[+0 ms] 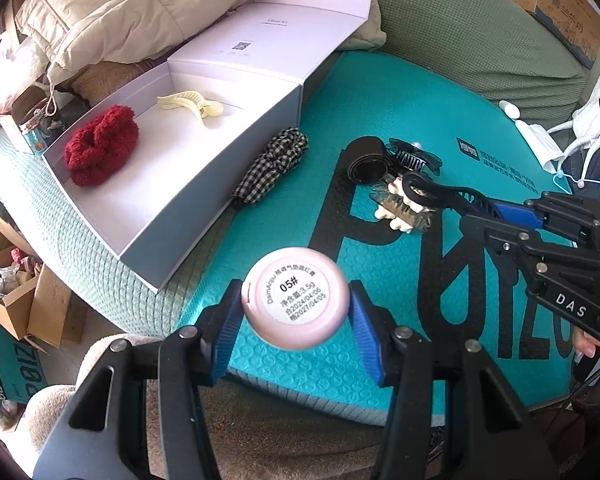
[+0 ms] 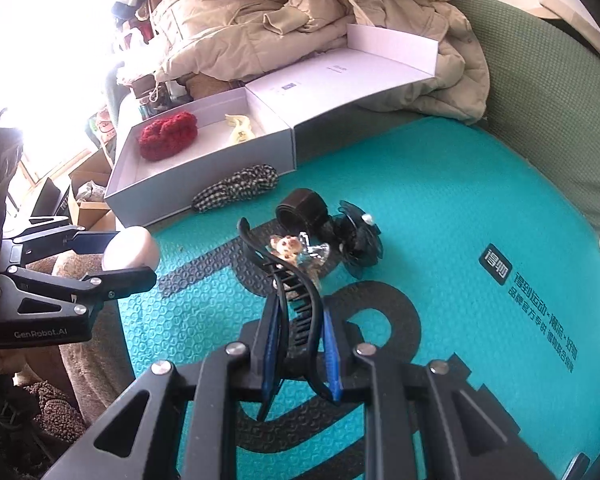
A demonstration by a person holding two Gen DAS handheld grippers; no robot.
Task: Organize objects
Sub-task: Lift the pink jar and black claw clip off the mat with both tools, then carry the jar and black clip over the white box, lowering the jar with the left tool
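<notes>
1. Pink round compact (image 1: 295, 303) is pinched between the blue pads of the left gripper (image 1: 296, 312), above the teal mat (image 1: 480, 112).
2. Right gripper (image 2: 298, 356) has its jaws pressed onto a black hair claw (image 2: 288, 280), also off the mat.
3. I judge this as the carrying step; next both should go over the white box (image 1: 216, 160), beside the red scrunchie (image 1: 100, 144), and release.

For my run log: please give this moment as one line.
left gripper: holds pink compact | right gripper: holds black hair clip | white box: open
</notes>
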